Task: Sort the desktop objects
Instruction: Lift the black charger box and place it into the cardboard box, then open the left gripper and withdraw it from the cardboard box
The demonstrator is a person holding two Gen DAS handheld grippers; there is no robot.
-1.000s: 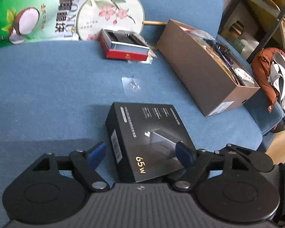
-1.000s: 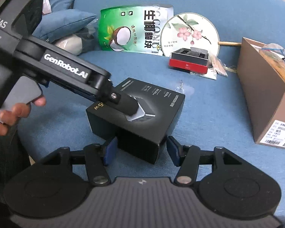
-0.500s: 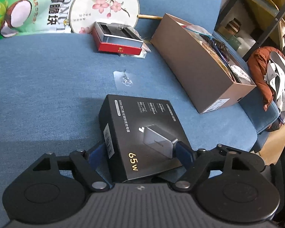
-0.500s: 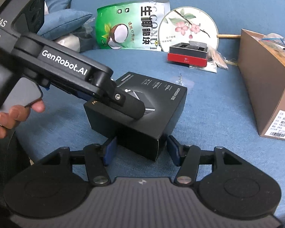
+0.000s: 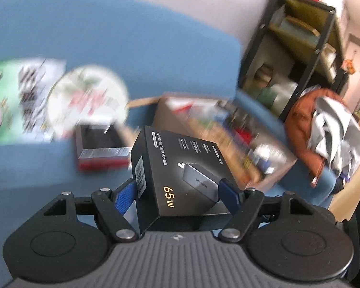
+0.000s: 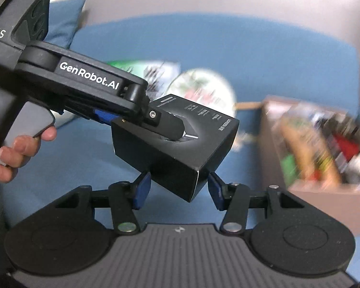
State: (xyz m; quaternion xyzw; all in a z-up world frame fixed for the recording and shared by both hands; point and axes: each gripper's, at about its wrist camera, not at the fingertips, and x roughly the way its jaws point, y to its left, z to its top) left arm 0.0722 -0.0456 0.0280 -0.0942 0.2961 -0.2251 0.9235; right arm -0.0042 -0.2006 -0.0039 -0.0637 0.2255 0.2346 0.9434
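We see the left gripper [image 5: 176, 193] clamped on the black charger box [image 5: 180, 175], lifted and tilted off the blue couch [image 6: 252, 55]. The right gripper [image 6: 178, 186] is spread, its pads flanking the box's lower corner. At 2 o'clock sits the blurred cardboard box [image 6: 319, 192].
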